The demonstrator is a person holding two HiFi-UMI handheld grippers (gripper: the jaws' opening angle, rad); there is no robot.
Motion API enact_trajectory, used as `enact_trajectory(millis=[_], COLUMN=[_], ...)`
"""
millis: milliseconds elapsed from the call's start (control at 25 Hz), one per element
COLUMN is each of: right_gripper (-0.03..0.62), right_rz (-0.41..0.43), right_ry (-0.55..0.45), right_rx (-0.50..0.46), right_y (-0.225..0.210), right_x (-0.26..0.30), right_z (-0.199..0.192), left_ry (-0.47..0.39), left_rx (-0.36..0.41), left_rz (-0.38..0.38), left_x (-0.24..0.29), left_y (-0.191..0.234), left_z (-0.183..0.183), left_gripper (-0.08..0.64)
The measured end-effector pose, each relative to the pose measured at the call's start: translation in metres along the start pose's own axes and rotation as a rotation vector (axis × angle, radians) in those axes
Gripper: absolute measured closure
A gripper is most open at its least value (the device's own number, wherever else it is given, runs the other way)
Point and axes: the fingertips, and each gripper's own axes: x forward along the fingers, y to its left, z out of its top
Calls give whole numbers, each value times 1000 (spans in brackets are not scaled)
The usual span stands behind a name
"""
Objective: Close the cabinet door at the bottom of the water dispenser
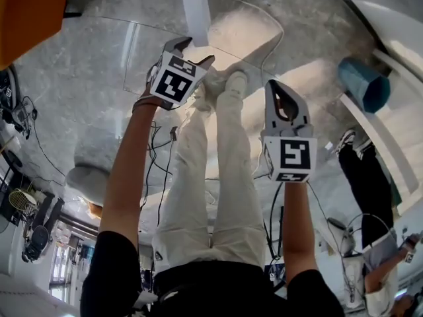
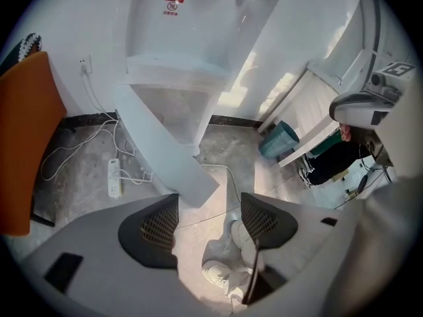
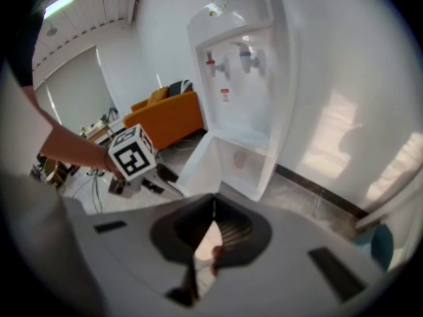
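Note:
The white water dispenser [image 3: 243,78] stands against the wall, red and blue taps up top. Its bottom cabinet door [image 3: 200,162] hangs wide open to the left, baring the white compartment [image 3: 242,160]. In the left gripper view the door [image 2: 165,147] juts out toward me, its free corner just beyond the open left gripper [image 2: 208,218], not touching it. From the head view the door [image 1: 195,10] shows as a white slab just past the left gripper [image 1: 193,50]. My right gripper [image 1: 276,88] hangs further back, shut and empty, jaws [image 3: 213,211] meeting.
An orange sofa [image 2: 26,144] stands left of the dispenser. A power strip [image 2: 114,178] and cables lie on the marble floor by the door. A teal bin [image 1: 365,84] sits at the right by a white bench, where another person [image 1: 370,190] stands. My feet [image 1: 228,83] are close under the grippers.

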Motion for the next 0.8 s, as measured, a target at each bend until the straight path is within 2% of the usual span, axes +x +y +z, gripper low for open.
enact_trajectory(millis=[800], right_gripper=[558], right_rz=[-69], right_ry=[6], right_rx=[97], right_y=[-37], right_x=[-14], right_z=[-28], left_ry=[25], left_rx=[112], left_rz=[-83], left_x=[31], left_y=[-45], left_z=[40], left_gripper=[265])
